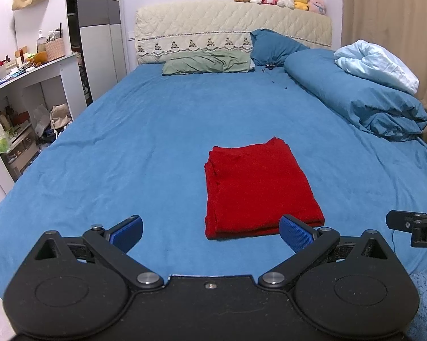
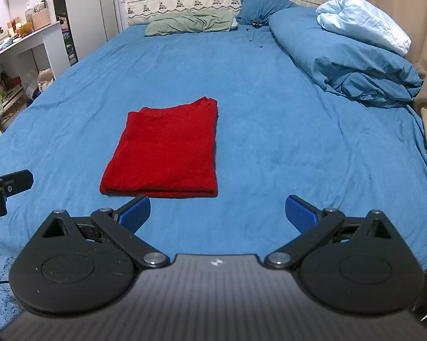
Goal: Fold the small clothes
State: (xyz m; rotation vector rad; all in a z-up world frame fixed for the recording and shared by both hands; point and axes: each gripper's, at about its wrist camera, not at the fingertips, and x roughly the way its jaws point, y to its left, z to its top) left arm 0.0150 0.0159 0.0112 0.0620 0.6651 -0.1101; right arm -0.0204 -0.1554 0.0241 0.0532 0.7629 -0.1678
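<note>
A red garment [image 1: 259,187] lies folded into a neat, flat rectangle on the blue bed sheet [image 1: 145,130], in the near half of the bed and somewhat toward its right side. Its fabric looks soft and slightly fuzzy, and stacked layers show along the near edge and the left edge, where the folds line up closely. The far edge is less even: one corner rises to a small peak. Its long axis runs from the foot of the bed toward the headboard [image 1: 213,25], with a short folded edge facing the cameras.

The left gripper [image 1: 210,234] hovers just short of the garment's near edge with its jaws spread wide and nothing between them; the right blue pad [image 1: 297,234] sits in front of the garment's near right corner. The right gripper [image 2: 217,213] is likewise released and empty, held over bare sheet just right of the garment [image 2: 165,153]. Whether either pad touches the cloth cannot be told.
</note>
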